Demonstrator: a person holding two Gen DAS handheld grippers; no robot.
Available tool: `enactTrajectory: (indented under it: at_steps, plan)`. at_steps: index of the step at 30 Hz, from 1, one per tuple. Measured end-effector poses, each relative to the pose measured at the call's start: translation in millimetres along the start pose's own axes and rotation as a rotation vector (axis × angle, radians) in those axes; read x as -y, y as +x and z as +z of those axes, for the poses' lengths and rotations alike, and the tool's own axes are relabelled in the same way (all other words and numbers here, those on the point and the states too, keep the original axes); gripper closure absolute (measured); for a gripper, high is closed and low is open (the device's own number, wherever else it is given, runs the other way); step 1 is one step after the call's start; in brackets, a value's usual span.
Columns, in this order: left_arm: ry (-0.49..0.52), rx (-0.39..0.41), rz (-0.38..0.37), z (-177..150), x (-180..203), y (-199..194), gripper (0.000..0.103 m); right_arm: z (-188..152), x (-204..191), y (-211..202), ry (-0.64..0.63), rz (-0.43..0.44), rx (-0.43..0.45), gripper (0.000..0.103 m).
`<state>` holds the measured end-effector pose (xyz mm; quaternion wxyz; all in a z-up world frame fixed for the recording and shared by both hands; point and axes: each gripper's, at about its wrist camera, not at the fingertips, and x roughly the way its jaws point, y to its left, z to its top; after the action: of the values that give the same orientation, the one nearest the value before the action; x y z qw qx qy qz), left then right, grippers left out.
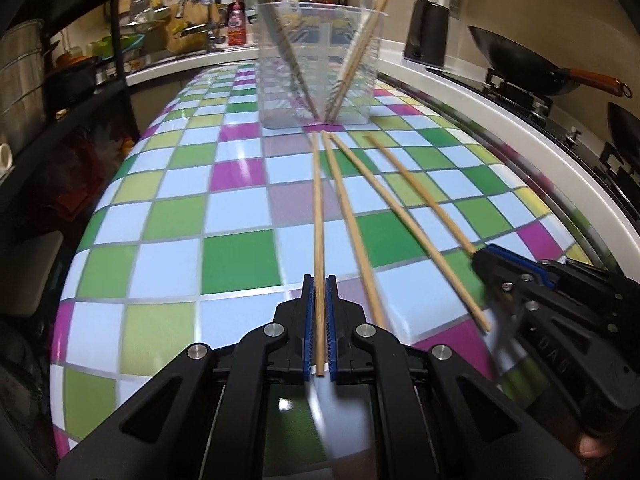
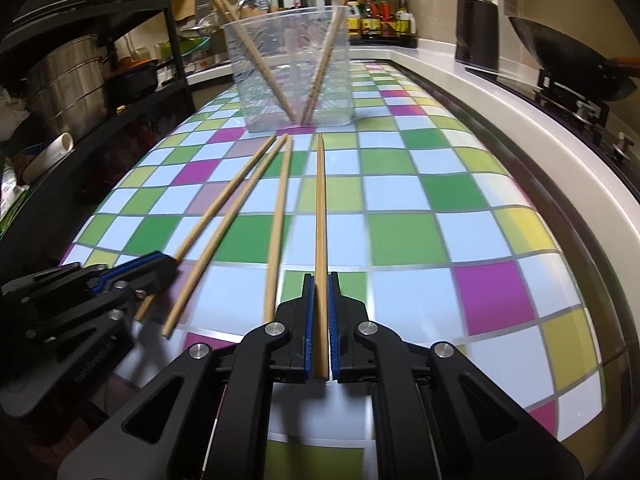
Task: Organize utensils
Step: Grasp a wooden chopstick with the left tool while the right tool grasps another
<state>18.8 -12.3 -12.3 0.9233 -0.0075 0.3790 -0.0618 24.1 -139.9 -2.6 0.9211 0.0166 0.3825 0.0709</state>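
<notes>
tablecloth (image 1: 240, 256): green, blue, magenta checks | chopsticks (image 1: 348, 216): tan | tub (image 1: 320, 64): clear | wok (image 1: 516, 60): black

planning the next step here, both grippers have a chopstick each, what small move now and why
Probably lift both. The left gripper and right gripper are each shut on a chopstick whose far end seems to rest near the clear tub, which already holds others.

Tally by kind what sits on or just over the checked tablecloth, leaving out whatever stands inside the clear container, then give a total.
Held chopsticks, one in the left tool and one in the right tool: 2
Loose chopsticks lying on the cloth: 2
Clear plastic container: 1
Total: 5
</notes>
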Motion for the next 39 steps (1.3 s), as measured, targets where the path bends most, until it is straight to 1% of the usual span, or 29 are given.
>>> enactTrajectory:
  at_steps: [3,9,23,39]
  plan:
    - [-0.024,0.003,0.022,0,-7,-1,0.097,-1,6,-1,0.021,-0.034,0.005,0.096]
    - [-0.011,0.022,0.045,-4,-3,-2,0.097,-2,4,-1,0.008,-0.045,0.014,0.093]
    - [-0.005,0.034,0.040,-4,0,-1,0.097,-4,0,-1,-0.010,-0.057,0.029,0.093]
    - [0.000,0.035,0.043,-3,2,0,0.097,-11,-6,-3,-0.038,-0.098,0.082,0.093]
